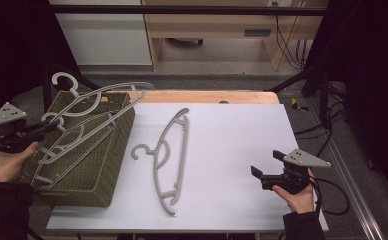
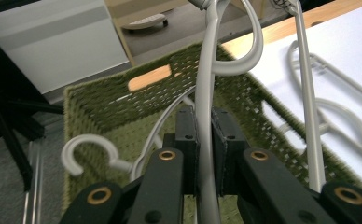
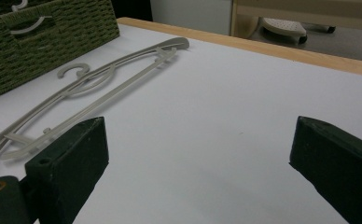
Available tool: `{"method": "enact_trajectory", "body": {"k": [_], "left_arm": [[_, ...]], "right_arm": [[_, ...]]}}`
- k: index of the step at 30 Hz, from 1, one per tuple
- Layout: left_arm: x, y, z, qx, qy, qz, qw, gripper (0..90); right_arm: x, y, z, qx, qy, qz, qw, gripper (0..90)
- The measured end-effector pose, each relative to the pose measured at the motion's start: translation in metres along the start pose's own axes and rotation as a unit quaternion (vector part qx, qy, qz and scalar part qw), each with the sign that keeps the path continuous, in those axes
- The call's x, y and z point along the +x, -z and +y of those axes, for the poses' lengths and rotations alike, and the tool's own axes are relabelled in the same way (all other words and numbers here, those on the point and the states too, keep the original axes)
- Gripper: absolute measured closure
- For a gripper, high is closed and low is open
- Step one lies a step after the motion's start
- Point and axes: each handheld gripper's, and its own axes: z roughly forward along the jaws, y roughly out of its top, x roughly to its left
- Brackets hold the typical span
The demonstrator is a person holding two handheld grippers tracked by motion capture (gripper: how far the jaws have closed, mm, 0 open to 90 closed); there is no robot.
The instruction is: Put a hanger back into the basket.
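Observation:
My left gripper [image 1: 52, 126] is at the far left, over a green woven basket [image 1: 117, 145], shut on a grey plastic hanger [image 1: 52, 119]. In the left gripper view both jaws pinch the hanger's rod [image 2: 206, 93] above the basket [image 2: 100, 102]. A second grey hanger [image 1: 62, 79] leans across the basket's top; its hook [image 2: 83, 148] hangs inside. A third hanger [image 1: 183, 145] lies flat on the white tabletop [image 1: 232, 150], and also appears in the right gripper view [image 3: 123, 77]. My right gripper [image 1: 267, 164] rests low at the right, open, with nothing between its jaws [image 3: 198, 140].
The basket [image 3: 53, 32] takes up the table's left side and overhangs it. A wooden table edge [image 1: 207, 96] runs along the back. Behind stand a cabinet [image 1: 102, 35] and wooden shelving [image 1: 222, 30]. Cables [image 1: 332, 190] trail on the floor at the right.

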Motion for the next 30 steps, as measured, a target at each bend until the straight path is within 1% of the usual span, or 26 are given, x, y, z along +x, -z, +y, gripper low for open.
{"method": "enact_trajectory", "body": {"k": [4, 8, 13, 18, 19, 20, 22, 29, 30], "left_arm": [[0.008, 0.001, -0.007, 0.002, 0.004, 0.010, 0.9999, 82.2], [0.016, 0.001, -0.015, 0.007, 0.003, 0.017, 0.9998, 82.1], [0.027, 0.001, -0.027, 0.013, 0.013, 0.026, 0.9995, 82.2], [0.033, 0.000, -0.037, 0.015, 0.018, 0.031, 0.9993, 82.2], [0.035, 0.000, -0.038, 0.018, 0.016, 0.031, 0.9992, 82.2], [0.036, -0.001, -0.039, 0.016, 0.018, 0.032, 0.9992, 82.2], [0.038, 0.000, -0.042, 0.018, 0.015, 0.031, 0.9993, 82.2], [0.048, 0.002, -0.049, 0.015, 0.027, 0.036, 0.9989, 82.2], [0.048, 0.003, -0.050, 0.016, 0.025, 0.039, 0.9988, 82.2]], "right_arm": [[0.000, 0.000, 0.000, 0.000, 0.000, 0.000, 1.0000, 4.7], [0.000, 0.000, 0.000, 0.000, -0.003, -0.002, 1.0000, 4.7], [0.000, 0.000, 0.000, -0.001, -0.003, -0.002, 1.0000, 4.7], [0.000, 0.000, 0.000, 0.001, -0.001, -0.001, 1.0000, 4.8], [0.000, 0.000, 0.000, 0.001, -0.001, -0.001, 1.0000, 4.7], [0.000, 0.000, 0.000, 0.001, -0.001, -0.001, 1.0000, 4.7], [0.000, 0.000, 0.000, 0.001, -0.002, -0.002, 1.0000, 4.7], [0.000, 0.000, 0.000, 0.001, -0.002, 0.000, 1.0000, 4.7], [0.000, 0.000, -0.001, 0.001, -0.002, 0.000, 1.0000, 4.7]]}}
